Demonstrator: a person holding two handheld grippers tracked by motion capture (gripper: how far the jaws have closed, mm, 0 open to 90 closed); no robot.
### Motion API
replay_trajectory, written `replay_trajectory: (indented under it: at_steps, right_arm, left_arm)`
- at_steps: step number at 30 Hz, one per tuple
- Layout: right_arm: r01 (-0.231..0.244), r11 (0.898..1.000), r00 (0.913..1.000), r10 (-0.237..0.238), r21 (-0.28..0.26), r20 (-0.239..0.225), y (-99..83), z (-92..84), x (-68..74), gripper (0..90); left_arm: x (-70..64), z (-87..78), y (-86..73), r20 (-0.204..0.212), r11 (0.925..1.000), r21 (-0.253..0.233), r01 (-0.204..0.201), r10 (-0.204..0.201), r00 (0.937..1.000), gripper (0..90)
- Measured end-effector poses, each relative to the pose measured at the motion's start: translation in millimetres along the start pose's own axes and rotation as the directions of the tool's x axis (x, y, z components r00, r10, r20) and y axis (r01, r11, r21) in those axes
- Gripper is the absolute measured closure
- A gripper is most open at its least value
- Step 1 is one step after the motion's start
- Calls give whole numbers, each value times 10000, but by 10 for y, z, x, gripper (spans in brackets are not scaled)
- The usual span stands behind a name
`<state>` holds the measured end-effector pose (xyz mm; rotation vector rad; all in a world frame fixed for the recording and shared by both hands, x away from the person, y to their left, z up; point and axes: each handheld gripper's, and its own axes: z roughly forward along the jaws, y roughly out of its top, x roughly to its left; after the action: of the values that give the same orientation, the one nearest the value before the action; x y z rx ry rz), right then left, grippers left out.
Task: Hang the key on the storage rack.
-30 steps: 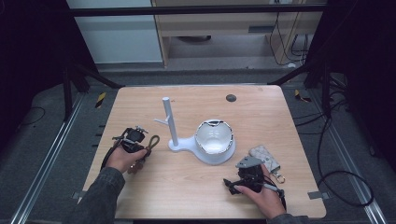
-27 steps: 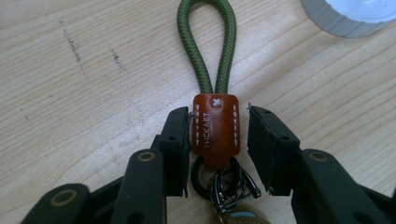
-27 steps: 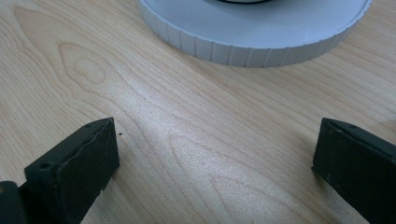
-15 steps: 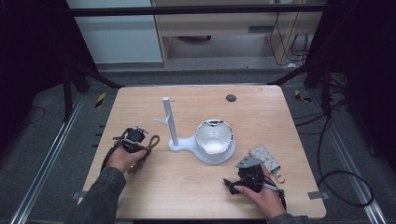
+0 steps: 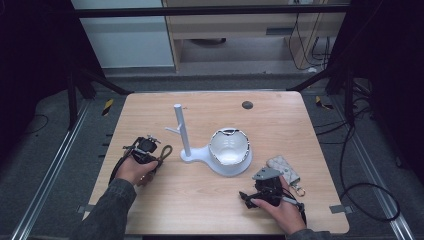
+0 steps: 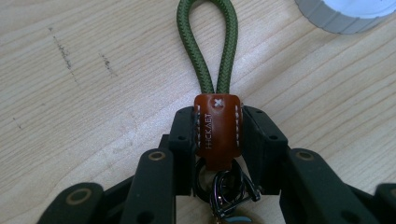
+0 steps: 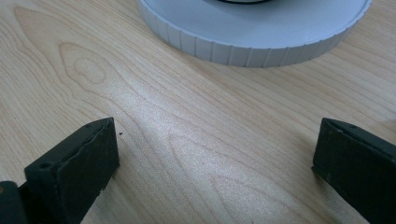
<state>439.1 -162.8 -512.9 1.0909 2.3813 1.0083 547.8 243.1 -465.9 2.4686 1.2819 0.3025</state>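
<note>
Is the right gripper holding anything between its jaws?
No, the right gripper has its jaws wide apart with bare wooden table between them.

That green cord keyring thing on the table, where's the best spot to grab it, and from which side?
By the brown leather tab, where the left gripper already clamps it, one jaw on each side edge. The tab is the firm part; the green cord loop is soft and the metal rings are loose. Coming from the ring end keeps the loop pointing out in front, probably handy for hanging.
</note>
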Motion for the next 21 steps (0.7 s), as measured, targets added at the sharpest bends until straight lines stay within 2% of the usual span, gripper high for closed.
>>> replay_trajectory:
  at_steps: [7, 8, 9, 12, 13, 15, 16, 17, 21]
  right_arm:
    - [9, 10000, 10000, -9, -1, 10, 0, 1, 0, 3]
    - [7, 10000, 10000, -7, -1, 13, 0, 1, 0, 3]
    - [7, 10000, 10000, -7, -1, 13, 0, 1, 0, 3]
    - [-2, 10000, 10000, 2, 8, -2, 0, -1, 0, 3]
    - [8, 10000, 10000, -8, -1, 12, 0, 1, 0, 3]
    - [-5, 10000, 10000, 5, 2, 2, 0, 0, 0, 3]
    - [-5, 10000, 10000, 5, 2, 2, 0, 0, 0, 3]
    - [2, 10000, 10000, -2, 7, -3, 0, -1, 0, 3]
    - [-4, 10000, 10000, 4, -7, -4, -2, -1, 3, 3]
  left_arm:
    - [-23, -70, -55, -67, 9995, -305, -119, 117, 9999, 661]
    - [-44, -135, -82, -79, 9979, -639, -100, 95, 9999, 661]
    - [-44, -135, -82, -79, 9979, -639, -100, 95, 9999, 661]
    - [-85, -255, -135, -136, 9932, -1135, -267, 253, 9996, 661]
    - [-130, -330, -179, -196, 9879, -1524, -301, 274, 9994, 661]
    - [-169, -406, -223, -187, 9816, -1863, -414, 386, 9991, 661]
    - [-169, -406, -223, -187, 9816, -1863, -414, 386, 9991, 661]
    - [-226, -471, -264, -204, 9748, -2176, -493, 459, 9987, 661]
    - [-319, -600, -328, -227, 9566, -2844, -634, 594, 9980, 661]
